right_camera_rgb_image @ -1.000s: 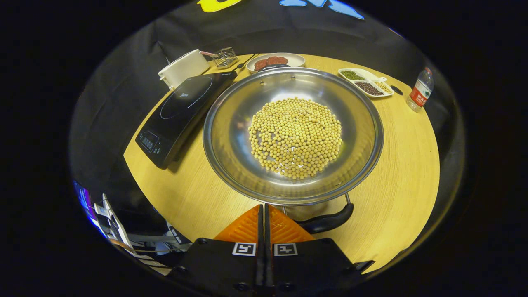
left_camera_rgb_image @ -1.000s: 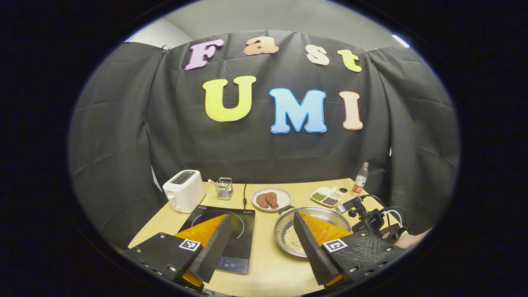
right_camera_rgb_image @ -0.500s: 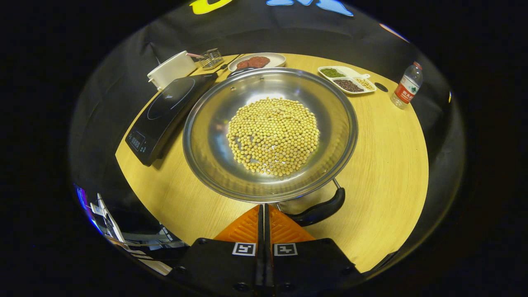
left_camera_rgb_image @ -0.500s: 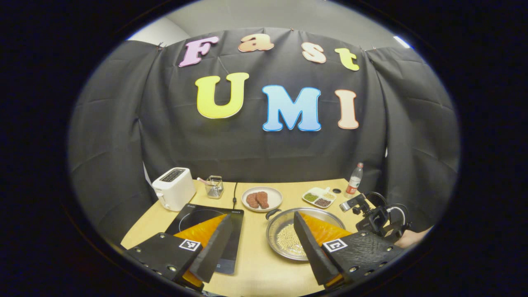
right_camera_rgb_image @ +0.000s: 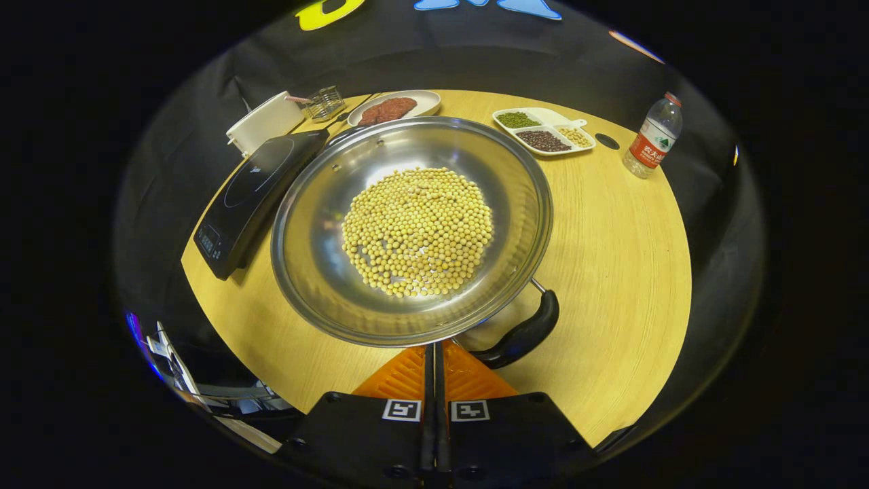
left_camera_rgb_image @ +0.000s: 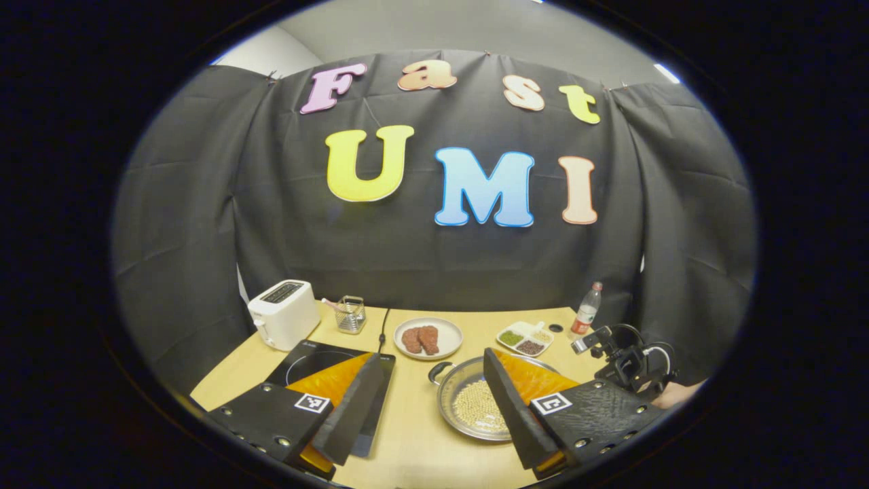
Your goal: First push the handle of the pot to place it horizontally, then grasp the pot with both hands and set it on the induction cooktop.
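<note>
A wide steel pot [right_camera_rgb_image: 319, 272] holding yellow beans [right_camera_rgb_image: 417, 231] sits on the wooden table, right of the black induction cooktop [right_camera_rgb_image: 251, 190]. Its near black handle [right_camera_rgb_image: 523, 333] points down and to the right in the right gripper view. My right gripper [right_camera_rgb_image: 434, 350] is shut with nothing between its fingers, its tips against the left end of that handle under the pot's rim. In the left gripper view the pot [left_camera_rgb_image: 445, 401] lies low and right of centre, the cooktop [left_camera_rgb_image: 305, 363] to the left. My left gripper [left_camera_rgb_image: 432, 355] hovers open above the table's near side.
At the back stand a white toaster [left_camera_rgb_image: 282, 312], a wire basket [left_camera_rgb_image: 349, 314], a plate of meat [left_camera_rgb_image: 429, 337], a divided dish of beans [left_camera_rgb_image: 526, 337] and a water bottle [left_camera_rgb_image: 587, 311]. The right gripper's body [left_camera_rgb_image: 628, 367] and a hand [left_camera_rgb_image: 672, 395] are at the table's right edge.
The pot has turned: its near handle has swung rightward and up in the right gripper view while the shut gripper stayed against it. The left gripper has drawn back; the table looks smaller.
</note>
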